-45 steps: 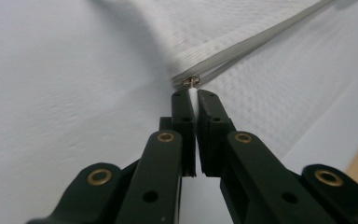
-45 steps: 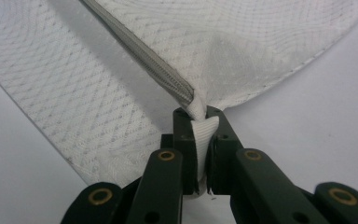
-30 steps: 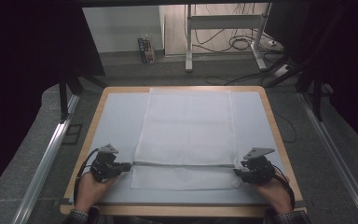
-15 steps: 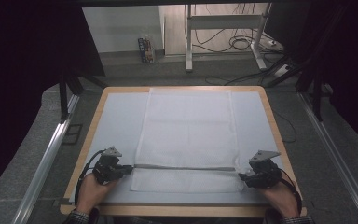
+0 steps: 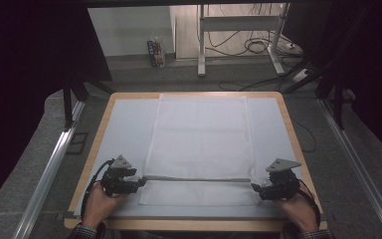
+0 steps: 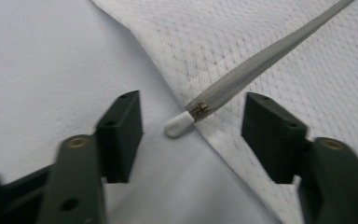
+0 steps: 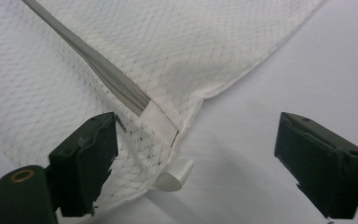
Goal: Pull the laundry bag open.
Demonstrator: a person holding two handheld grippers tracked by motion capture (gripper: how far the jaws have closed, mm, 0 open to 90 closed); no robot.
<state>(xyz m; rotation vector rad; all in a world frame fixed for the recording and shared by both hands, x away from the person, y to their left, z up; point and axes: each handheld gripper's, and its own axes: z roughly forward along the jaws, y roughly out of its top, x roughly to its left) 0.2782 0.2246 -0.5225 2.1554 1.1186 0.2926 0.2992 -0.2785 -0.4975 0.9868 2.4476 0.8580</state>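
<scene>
Grippers lower on pale tabletop [image 5: 124, 129]

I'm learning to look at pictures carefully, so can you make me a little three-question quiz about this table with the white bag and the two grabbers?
1. True or false: the left gripper is clamped shut on the zip pull.
2. What does the grey zip run across? A) a white mesh bag B) a red towel C) a cardboard box
3. Fill in: the right gripper has its jaws ____, one on each side of the bag's corner.

Key
1. False: its jaws are apart, with the pull lying between them.
2. A
3. open
</scene>
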